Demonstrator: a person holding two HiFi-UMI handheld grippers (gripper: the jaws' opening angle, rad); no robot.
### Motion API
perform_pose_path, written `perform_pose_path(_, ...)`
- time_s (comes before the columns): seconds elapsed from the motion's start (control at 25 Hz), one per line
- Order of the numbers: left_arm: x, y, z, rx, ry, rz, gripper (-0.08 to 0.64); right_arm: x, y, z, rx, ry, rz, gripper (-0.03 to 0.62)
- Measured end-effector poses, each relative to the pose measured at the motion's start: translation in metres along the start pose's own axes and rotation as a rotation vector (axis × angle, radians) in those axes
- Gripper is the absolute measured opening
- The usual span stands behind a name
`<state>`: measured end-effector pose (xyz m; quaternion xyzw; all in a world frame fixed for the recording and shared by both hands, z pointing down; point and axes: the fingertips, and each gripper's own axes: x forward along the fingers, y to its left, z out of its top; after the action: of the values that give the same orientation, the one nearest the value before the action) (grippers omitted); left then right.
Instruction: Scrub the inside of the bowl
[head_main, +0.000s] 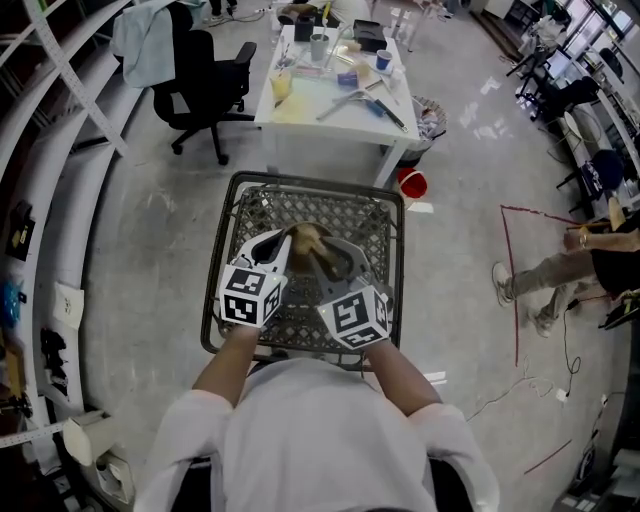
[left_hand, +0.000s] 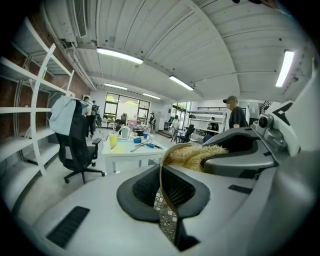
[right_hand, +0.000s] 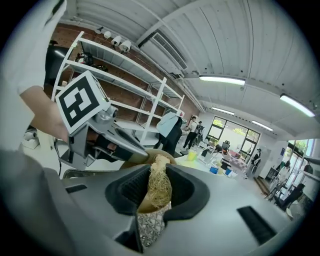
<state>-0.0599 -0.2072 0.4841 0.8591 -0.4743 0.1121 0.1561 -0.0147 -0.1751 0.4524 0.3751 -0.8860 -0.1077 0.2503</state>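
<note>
Over a wire basket, my two grippers meet on a tan bowl (head_main: 300, 236). The left gripper (head_main: 284, 242) is shut on the bowl's thin rim (left_hand: 162, 180), which stands on edge between its pads (left_hand: 145, 187). My right gripper (head_main: 326, 262) is shut on a straw-coloured fibre scrubber (right_hand: 156, 185). The scrubber (left_hand: 192, 155) lies against the bowl (right_hand: 131, 162), just beyond the left jaws. In the right gripper view, the left gripper (right_hand: 134, 150) reaches in from the left. How deep the scrubber sits in the bowl is hidden.
The wire mesh basket (head_main: 392, 215) stands below both grippers on a grey floor. Behind it are a white table (head_main: 330, 105) with cups and tools, a black office chair (head_main: 200, 80) and a red bucket (head_main: 411, 184). A person (head_main: 560, 270) walks at the right; shelving lines the left.
</note>
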Motion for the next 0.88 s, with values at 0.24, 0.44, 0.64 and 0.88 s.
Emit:
perform_pose_path(0.24, 0.004, 0.014, 0.001, -0.038, -0.006, 0.020, 0.041, -0.014, -0.007, -0.017, 0.063, 0.032, -0.013, 0.100)
perform_pose_path(0.44, 0.011, 0.024, 0.002, -0.073, -0.008, 0.032, 0.041, -0.022, 0.000, -0.023, 0.118, 0.007, -0.005, 0.100)
perform_pose_path(0.64, 0.018, 0.030, 0.001, -0.111, -0.012, 0.034, 0.041, -0.027, -0.007, -0.017, 0.139, -0.044, -0.032, 0.100)
perform_pose_path(0.88, 0.026, 0.041, -0.001, -0.132, 0.002, 0.042, 0.041, -0.033, -0.023, -0.008, 0.142, -0.074, -0.072, 0.100)
